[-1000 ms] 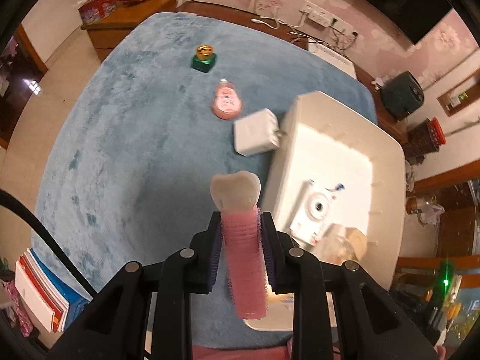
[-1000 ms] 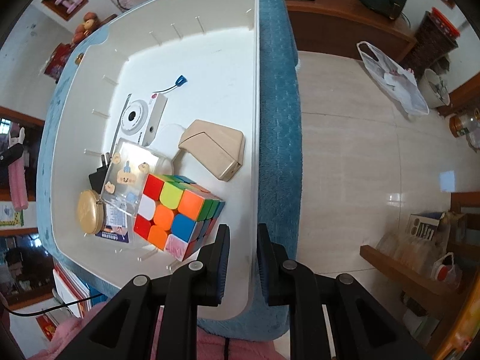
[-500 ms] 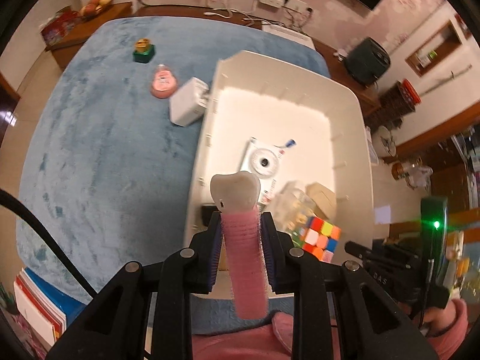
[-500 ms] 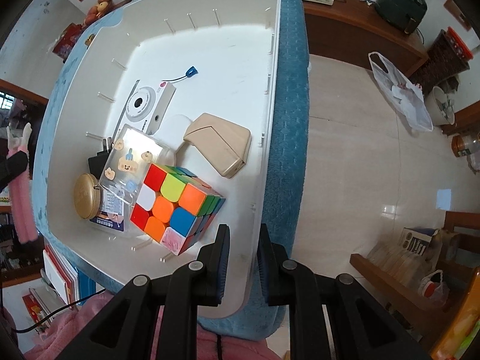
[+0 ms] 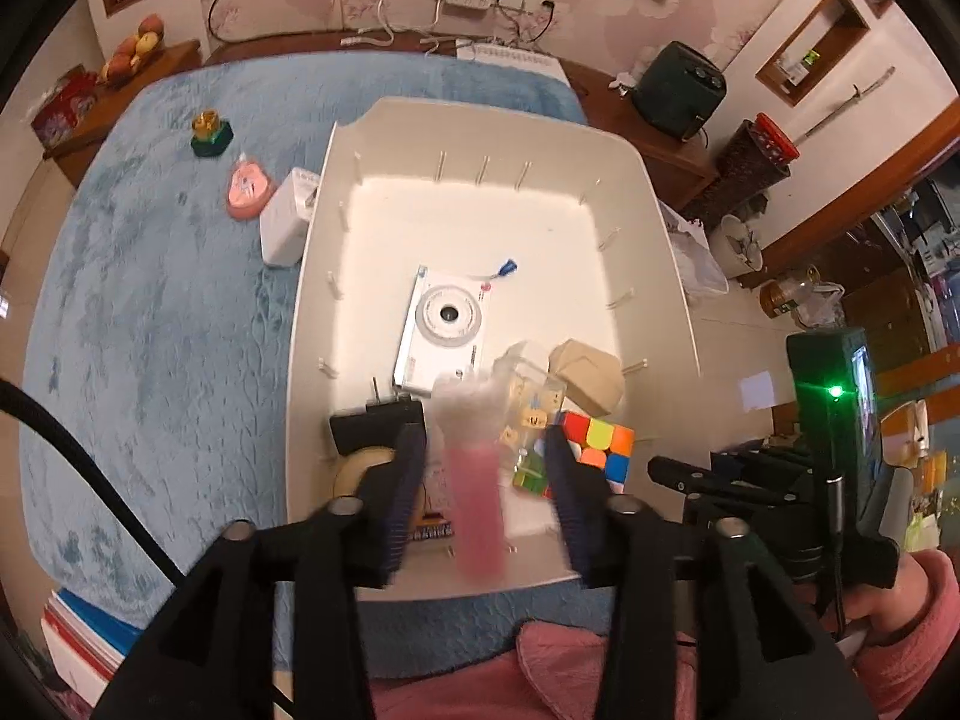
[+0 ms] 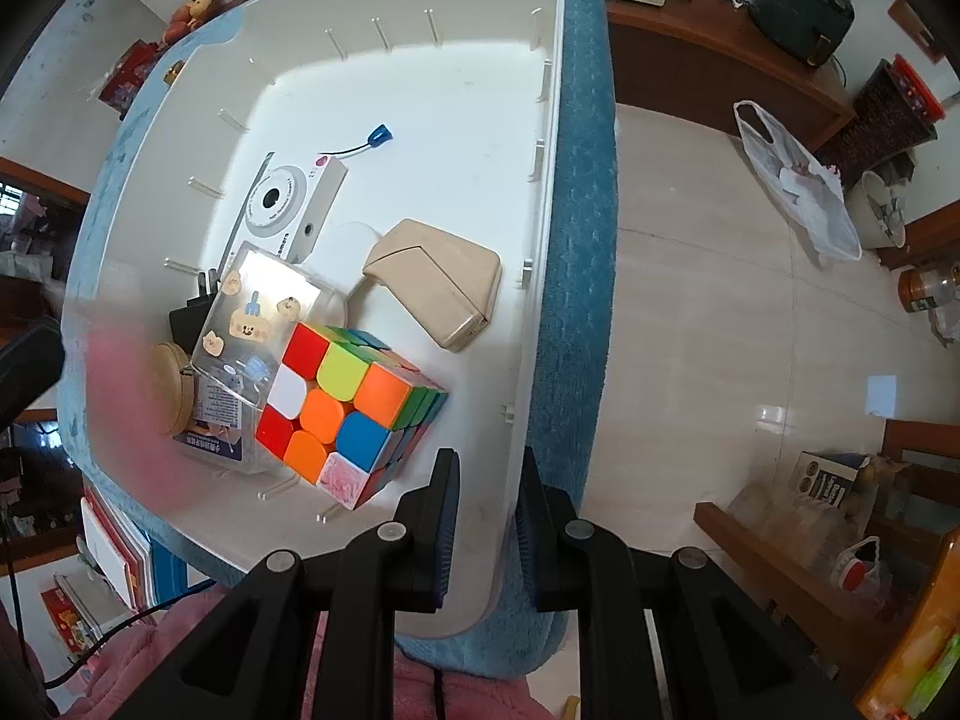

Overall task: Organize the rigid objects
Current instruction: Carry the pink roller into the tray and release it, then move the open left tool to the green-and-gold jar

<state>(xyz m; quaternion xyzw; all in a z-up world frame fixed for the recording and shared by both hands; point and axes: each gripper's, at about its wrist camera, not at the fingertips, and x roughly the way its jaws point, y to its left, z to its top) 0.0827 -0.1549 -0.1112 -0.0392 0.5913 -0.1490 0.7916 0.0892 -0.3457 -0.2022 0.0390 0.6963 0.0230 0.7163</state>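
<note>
The left gripper (image 5: pixel 483 480) has gone from clamped to wide open within the last half second. A moment ago its fingers pinched the pink hair roller (image 5: pixel 477 504) tight; now they stand well apart with clear gaps on both sides of it. The roller, with its whitish tooth-shaped cap, shows as a motion-blurred streak between the fingers, so it appears to be dropping free. It hangs over the near edge of the white bin (image 5: pixel 336 138), above the black plug (image 5: pixel 375 423) and the round tan case (image 5: pixel 360 471). The gripper has also travelled from over the blue blanket (image 5: pixel 150 312) to above the bin during the last second.

The right gripper (image 6: pixel 486 510) has barely moved. Its fingers sit a narrow gap apart, straddling the bin's near rim, and whether they press on it cannot be told.

The release likely finishes this item. Inside already lie the white camera (image 5: pixel 444 330), the puzzle cube (image 6: pixel 342 396), a clear sticker box (image 6: pixel 258 324) and a beige case (image 6: pixel 438 288). Still out on the blanket past the bin's left wall are a white charger (image 5: pixel 288 222), a pink round item (image 5: pixel 246 192) and a small green jar (image 5: pixel 210 132), probably next.
</note>
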